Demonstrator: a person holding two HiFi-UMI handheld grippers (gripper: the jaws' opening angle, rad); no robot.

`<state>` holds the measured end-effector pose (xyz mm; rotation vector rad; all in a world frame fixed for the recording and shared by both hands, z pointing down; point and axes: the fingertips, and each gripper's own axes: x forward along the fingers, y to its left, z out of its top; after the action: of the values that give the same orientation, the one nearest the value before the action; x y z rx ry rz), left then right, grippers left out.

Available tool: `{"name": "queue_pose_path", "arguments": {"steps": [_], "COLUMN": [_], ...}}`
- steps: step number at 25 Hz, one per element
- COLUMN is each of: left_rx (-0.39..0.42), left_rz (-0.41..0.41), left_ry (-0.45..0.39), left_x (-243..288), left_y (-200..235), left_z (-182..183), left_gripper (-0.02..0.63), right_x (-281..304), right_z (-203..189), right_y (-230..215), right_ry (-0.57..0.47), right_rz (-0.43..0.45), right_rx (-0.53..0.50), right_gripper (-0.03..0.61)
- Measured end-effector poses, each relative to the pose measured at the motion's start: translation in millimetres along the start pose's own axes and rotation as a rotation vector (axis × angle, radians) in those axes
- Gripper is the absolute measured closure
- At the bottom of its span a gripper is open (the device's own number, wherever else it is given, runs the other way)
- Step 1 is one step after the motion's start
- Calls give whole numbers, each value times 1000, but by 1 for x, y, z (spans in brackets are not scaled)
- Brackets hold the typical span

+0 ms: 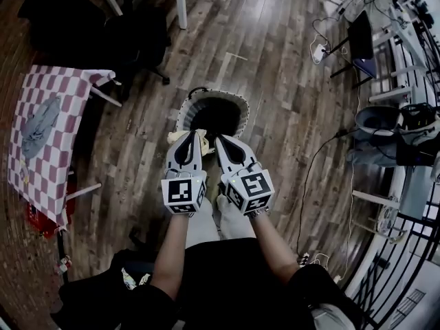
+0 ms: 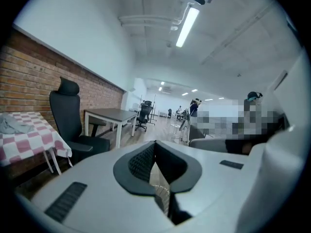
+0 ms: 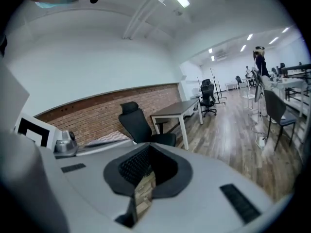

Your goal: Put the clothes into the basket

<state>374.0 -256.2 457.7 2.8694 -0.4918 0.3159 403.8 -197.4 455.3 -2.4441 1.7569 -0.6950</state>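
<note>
Above the basket's (image 1: 237, 105) near rim: left gripper (image 1: 188, 135) pressed together on nothing, right gripper (image 1: 221, 140) just beside it, likewise pressed together and bare, both held high over the floor (image 1: 275, 60).

Just under the left gripper's tips, at the basket's near rim: a cream cloth (image 1: 177, 137), possibly draped over the edge rather than fully inside; hard to tell from the head view. Risks sliding out onto the floor if left hanging there, pulled by its own weight.

Well left of the basket: a grey garment (image 1: 40, 128), lying flat on the surface (image 1: 65, 98), not yet in the basket. Risks a pinch that catches the checked cover along with the garment and drags it off. Risks also a trailing end or a drop on the long carry back to the basket.

Right of the basket: loose cables (image 1: 313, 163) across the wood floor, easy to snag underfoot.

Beyond the basket: a black office chair (image 1: 141, 36), a white table leg (image 1: 180, 2), then a brick wall (image 2: 29, 76) and a long room of desks under strip lights.
</note>
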Motion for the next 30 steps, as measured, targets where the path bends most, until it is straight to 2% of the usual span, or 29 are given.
{"name": "queue_pose_path", "arguments": {"steps": [8,12,19,22,24,30], "left_rx": [121,159,209,232,234,231], "left_rz": [12,34,71,66,59,55], "left_ry": [-166,-208,-335,-386,-396,-388], "left_x": [-42,-60,-93,-100,-102,-102], "left_y": [-20,-27,-34,-37,-40,-43], "left_z": [107,128,188,205,211,208], "left_gripper": [600,600,600,600,600,600], "right_x": [-40,-50,-76,-88,-92,-95], "right_z": [86,107,174,208,212,224], "right_y": [37,54,78,88,90,94], "right_ry": [-160,-196,-334,-327,-357,-358], "right_rz": [31,50,73,54,60,54], "right_rx": [-66,-97,-171,-207,-224,-247], "right_gripper": [569,569,569,569,569,569]}}
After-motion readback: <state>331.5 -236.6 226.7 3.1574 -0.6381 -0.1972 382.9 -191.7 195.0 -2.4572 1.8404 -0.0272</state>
